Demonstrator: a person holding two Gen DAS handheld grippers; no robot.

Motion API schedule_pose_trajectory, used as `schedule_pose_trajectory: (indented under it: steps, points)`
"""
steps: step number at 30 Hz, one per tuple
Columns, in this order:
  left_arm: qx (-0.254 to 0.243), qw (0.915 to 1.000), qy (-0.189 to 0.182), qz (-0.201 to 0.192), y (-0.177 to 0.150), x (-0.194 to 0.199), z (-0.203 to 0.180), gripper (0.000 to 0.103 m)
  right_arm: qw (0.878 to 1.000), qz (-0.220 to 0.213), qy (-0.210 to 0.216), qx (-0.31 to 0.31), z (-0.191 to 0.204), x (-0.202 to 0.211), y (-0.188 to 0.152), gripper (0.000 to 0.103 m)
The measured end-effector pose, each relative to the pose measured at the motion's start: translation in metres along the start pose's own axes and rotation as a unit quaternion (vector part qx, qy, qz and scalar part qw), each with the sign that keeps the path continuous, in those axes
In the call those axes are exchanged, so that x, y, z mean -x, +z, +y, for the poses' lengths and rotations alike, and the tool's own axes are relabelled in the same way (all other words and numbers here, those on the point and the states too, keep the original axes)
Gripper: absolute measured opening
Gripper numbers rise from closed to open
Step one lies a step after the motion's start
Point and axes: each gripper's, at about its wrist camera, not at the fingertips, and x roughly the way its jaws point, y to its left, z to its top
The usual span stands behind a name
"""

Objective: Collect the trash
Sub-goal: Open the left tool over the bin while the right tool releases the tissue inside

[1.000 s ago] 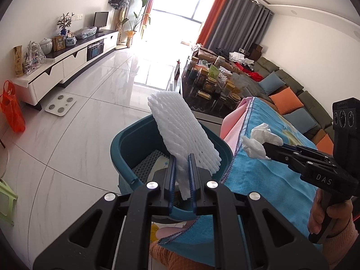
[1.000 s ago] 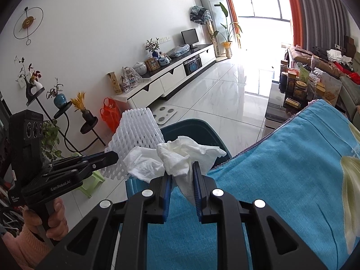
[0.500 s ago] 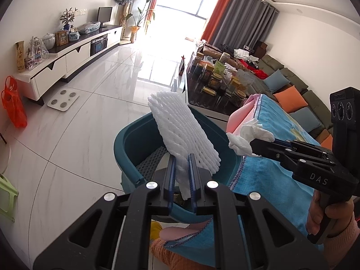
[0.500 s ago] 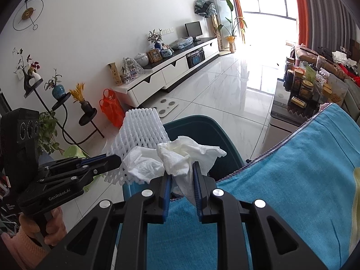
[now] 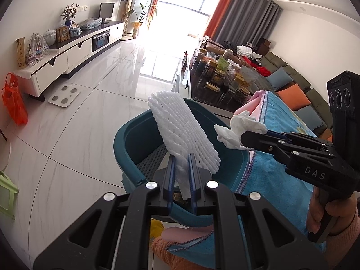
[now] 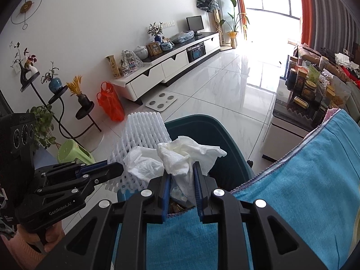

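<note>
My left gripper (image 5: pixel 181 157) is shut on a white foam fruit net (image 5: pixel 180 130), which stands up over the teal trash bin (image 5: pixel 126 139). In the left wrist view my right gripper (image 5: pixel 244 140) comes in from the right, shut on a crumpled white tissue (image 5: pixel 238 127) at the bin's right rim. The right wrist view shows the same tissue (image 6: pixel 180 157) pinched in the right gripper (image 6: pixel 181 166), with the foam net (image 6: pixel 141 132) and the left gripper (image 6: pixel 119 168) to its left. The bin (image 6: pixel 211 135) lies just beyond them.
A blue towel (image 6: pixel 303 184) covers the surface at the right, beside the bin. Beyond it a low table (image 5: pixel 220 78) holds several jars, with a sofa (image 5: pixel 299 90) behind. On the white floor are a scale (image 5: pixel 64 96), an orange bag (image 5: pixel 14 108) and a green stool (image 6: pixel 74 153).
Both grippers have moved a little closer over the bin; the tissue now sits at the bin's right rim rather than over the blue towel. The grips are unchanged.
</note>
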Motion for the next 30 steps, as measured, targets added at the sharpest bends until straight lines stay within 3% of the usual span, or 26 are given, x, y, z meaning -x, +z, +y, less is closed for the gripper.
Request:
schedule_pose_trajectory:
  steps: [9,14,19,22,27,30]
  points:
    - [0.004,0.9999,0.006,0.013,0.0,-0.013,0.001,0.012,1.0,0.022,-0.005,0.002,0.001,-0.015,0.004,0.019]
    - [0.004,0.9997,0.007,0.021,0.003,-0.021,-0.003,0.013,0.999,0.035,-0.007,-0.008,0.001,-0.024,0.009,0.027]
    - [0.011,0.9993,0.003,0.036,0.001,-0.034,-0.002,0.021,0.998,0.049,-0.008,-0.027,-0.002,-0.032,0.011,0.03]
    - [0.017,0.9991,0.004,0.038,0.001,-0.037,-0.001,0.027,0.998,0.052,-0.007,-0.045,-0.009,-0.035,0.011,0.041]
    - [0.019,0.9992,0.007,0.035,-0.004,-0.035,0.001,0.028,0.997,0.05,-0.003,-0.055,-0.013,-0.034,0.009,0.041]
    - [0.017,0.9994,0.008,0.029,-0.004,-0.031,0.001,0.035,0.998,0.04,-0.004,-0.057,-0.014,-0.028,0.007,0.042]
